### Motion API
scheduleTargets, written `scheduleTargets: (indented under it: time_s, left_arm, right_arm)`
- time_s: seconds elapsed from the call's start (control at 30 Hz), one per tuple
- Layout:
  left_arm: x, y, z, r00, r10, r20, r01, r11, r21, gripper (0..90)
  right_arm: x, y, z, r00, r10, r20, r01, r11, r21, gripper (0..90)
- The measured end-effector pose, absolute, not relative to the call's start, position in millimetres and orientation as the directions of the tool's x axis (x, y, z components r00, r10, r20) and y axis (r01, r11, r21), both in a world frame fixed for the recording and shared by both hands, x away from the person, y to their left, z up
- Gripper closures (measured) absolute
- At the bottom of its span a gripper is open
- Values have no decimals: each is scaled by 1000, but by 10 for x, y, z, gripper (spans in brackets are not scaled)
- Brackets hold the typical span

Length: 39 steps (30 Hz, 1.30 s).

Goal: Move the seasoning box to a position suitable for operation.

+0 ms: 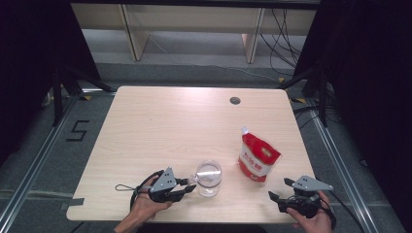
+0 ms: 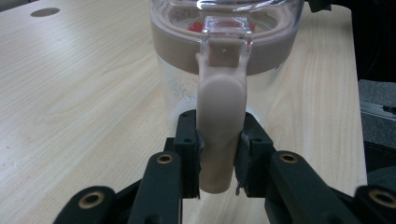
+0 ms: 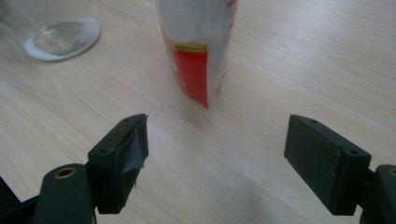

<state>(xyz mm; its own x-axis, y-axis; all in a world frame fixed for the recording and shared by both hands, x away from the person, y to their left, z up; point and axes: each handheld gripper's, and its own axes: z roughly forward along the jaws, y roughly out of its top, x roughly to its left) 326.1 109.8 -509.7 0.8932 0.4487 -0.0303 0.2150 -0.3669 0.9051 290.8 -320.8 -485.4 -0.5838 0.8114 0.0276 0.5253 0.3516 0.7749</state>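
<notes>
Left gripper view shows the left gripper (image 2: 219, 151) clamped on the beige latch tab (image 2: 220, 126) of a clear jar (image 2: 177, 88), its black pads pinching the tab from both sides just below the lid's hinge. The jar stands upright near the front edge of the wooden table (image 1: 160, 121), between the person's two hands in the high view. The tab looks like soft, rubbery plastic, likely to flex rather than hold stiff, so a firm pull may bend it before the lid (image 2: 224, 28) gives. The jar's wall is see-through and smooth, probably slippery and light, with a thin film of white powder at the bottom; it could slide or tip if tugged sideways without support. The stiffer beige rim around the lid seems the safer place to brace.

Just to the jar's right stands a red and white pouch (image 1: 258, 158), upright and slightly leaning, soft-sided and apt to crumple or topple under a careless squeeze; its sealed top edge looks the best hold. The right gripper (image 3: 217, 154) rests near the table's front right corner with jaws spread wide and empty, facing the pouch's narrow edge. Nothing lies between it and the pouch. A dark cable hole (image 1: 235, 100) sits well apart at the far side.
</notes>
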Motion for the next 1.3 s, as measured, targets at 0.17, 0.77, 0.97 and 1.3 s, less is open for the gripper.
scheduleTargets:
  time_s: [0.17,0.77,0.97,1.3]
  left_arm:
    - [3262,1069,-5098,902,432,-26,204,-373,905,727]
    - [3300,1083,-5081,870,493,-5,223,-384,896,667]
    - [3288,1086,-5057,850,526,-39,270,-369,889,517]
    - [3171,1129,-4938,807,576,-130,364,-311,878,370]
  right_arm:
    - [2912,-3212,-4854,-582,813,9,513,358,780,221]
    - [2859,-3140,-4831,-619,785,33,501,362,786,219]
    - [2835,-3089,-4833,-644,764,42,493,372,787,227]
    - [2784,-3026,-4819,-664,746,47,478,376,794,229]
